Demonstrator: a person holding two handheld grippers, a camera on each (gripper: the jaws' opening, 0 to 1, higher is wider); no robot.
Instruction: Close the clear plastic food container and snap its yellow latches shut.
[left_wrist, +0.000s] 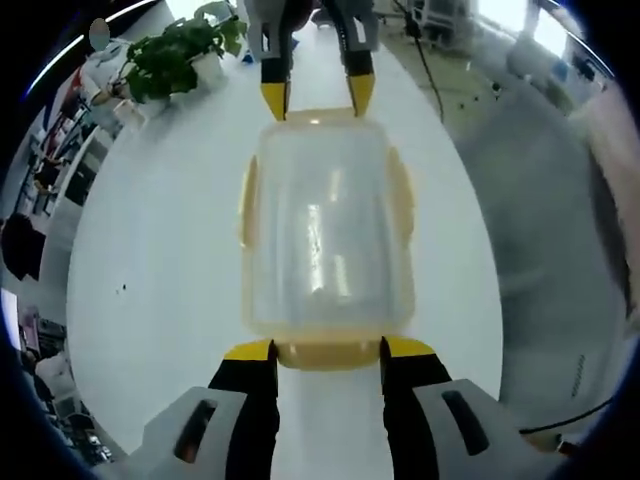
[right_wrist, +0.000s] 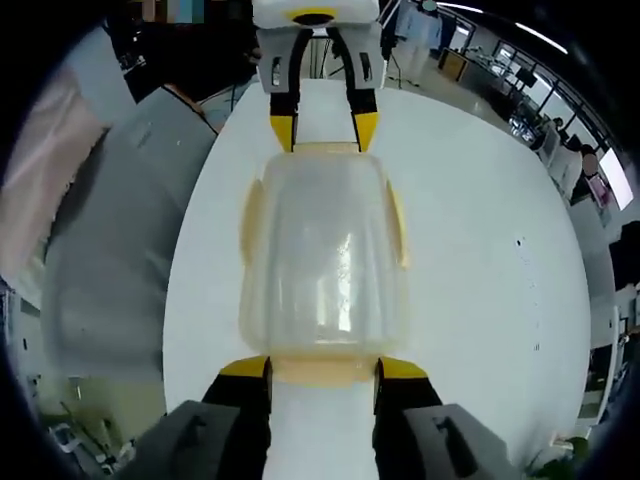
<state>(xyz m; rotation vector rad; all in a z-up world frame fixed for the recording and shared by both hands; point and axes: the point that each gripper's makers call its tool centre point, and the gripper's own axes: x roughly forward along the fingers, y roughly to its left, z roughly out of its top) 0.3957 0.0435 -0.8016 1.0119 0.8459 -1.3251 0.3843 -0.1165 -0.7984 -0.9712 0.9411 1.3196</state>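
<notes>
The clear plastic container (left_wrist: 325, 230) (right_wrist: 322, 270) lies lengthwise on the white table with its lid on top. Pale yellow latches (left_wrist: 402, 195) (right_wrist: 250, 225) sit along its long sides and at both ends. In the left gripper view my left gripper (left_wrist: 328, 350) is open, its yellow-tipped fingers flanking the near end latch (left_wrist: 328, 353). My right gripper (left_wrist: 317, 95) stands at the far end, facing it. In the right gripper view my right gripper (right_wrist: 322, 368) is open around its own end latch (right_wrist: 322, 372), and the left gripper (right_wrist: 324, 128) sits opposite. Whether the tips press the latches is unclear.
A potted green plant (left_wrist: 180, 55) stands on the white table (left_wrist: 150, 300) (right_wrist: 480, 250) toward one far corner. Grey floor (left_wrist: 540, 250) (right_wrist: 110, 250) runs along one table edge. A black cable (left_wrist: 425, 60) hangs beyond. Office desks (right_wrist: 560, 140) lie in the background.
</notes>
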